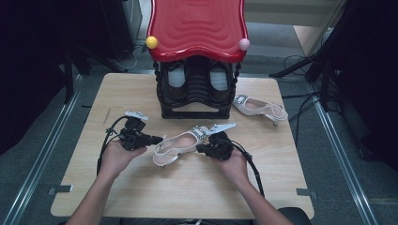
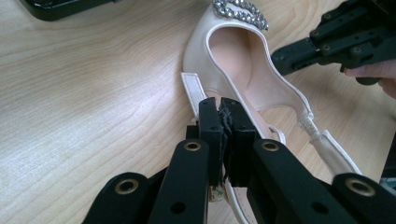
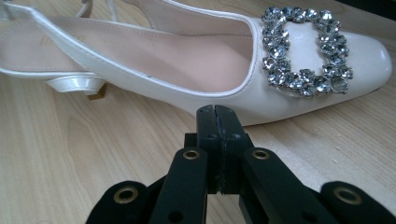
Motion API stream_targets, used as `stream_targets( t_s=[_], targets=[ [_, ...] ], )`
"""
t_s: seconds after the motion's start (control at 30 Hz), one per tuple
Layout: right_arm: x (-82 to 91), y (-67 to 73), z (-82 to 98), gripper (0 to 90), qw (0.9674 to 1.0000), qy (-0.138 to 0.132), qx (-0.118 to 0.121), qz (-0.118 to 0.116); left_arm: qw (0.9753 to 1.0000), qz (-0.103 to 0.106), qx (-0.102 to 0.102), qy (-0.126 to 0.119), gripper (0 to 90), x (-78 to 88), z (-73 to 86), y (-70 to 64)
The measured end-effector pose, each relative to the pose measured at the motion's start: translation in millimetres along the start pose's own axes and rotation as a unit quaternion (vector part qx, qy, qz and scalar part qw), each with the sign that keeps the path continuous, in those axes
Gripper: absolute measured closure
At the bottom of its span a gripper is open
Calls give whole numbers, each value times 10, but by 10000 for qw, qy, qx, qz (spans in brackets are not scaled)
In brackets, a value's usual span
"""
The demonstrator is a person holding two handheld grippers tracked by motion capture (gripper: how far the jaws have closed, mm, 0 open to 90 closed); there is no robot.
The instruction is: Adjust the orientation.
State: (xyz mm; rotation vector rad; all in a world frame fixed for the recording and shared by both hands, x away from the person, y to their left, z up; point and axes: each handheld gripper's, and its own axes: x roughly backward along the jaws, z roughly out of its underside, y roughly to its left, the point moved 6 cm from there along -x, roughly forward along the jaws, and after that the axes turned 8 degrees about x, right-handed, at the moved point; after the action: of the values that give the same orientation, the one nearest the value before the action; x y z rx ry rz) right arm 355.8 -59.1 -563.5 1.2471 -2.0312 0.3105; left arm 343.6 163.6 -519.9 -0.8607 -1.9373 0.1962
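Light wooden table (image 1: 141, 197), black shoe rack (image 1: 195, 101), two white buckled slingback shoes (image 1: 180, 144) (image 1: 260, 108)

A black shoe rack (image 1: 197, 93) is standing at the far middle of the wooden desk (image 1: 141, 187), holding dark shoes (image 1: 176, 77) inside. A red wavy top (image 1: 197, 26) is sitting on it, carrying a yellow ball (image 1: 151, 42) and a pink ball (image 1: 244, 44). A second white shoe (image 1: 260, 108) is lying right of the rack.
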Motion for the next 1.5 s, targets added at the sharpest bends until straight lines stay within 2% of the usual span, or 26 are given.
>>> stream_targets(
  t_s=[0.23,0.53,0.73,1.07,1.13,1.2,1.27,1.5],
  targets=[
    [-61,-24,-10,900,9999,122,48,29,9999,24,-54,157,881,-67,71,-53],
    [-88,-93,-52,900,9999,150,-37,69,9997,119,-101,179,879,-119,132,-175],
    [-114,-151,-88,900,9998,125,-93,110,9990,374,-63,247,878,-185,170,-296],
    [-176,-240,-162,900,9995,59,-282,150,9978,583,-104,292,874,-299,178,-465],
    [-191,-258,-174,900,9994,37,-320,161,9980,548,-169,282,871,-316,174,-477],
    [-200,-271,-183,900,9992,-6,-364,153,9979,563,-192,272,862,-305,169,-481],
    [-186,-283,-179,900,9993,17,-341,182,9984,485,-218,208,860,-263,159,-478],
    [-85,-318,-164,815,9991,-4,-356,241,9982,577,-174,-12,783,-64,70,-411]
  ],
)
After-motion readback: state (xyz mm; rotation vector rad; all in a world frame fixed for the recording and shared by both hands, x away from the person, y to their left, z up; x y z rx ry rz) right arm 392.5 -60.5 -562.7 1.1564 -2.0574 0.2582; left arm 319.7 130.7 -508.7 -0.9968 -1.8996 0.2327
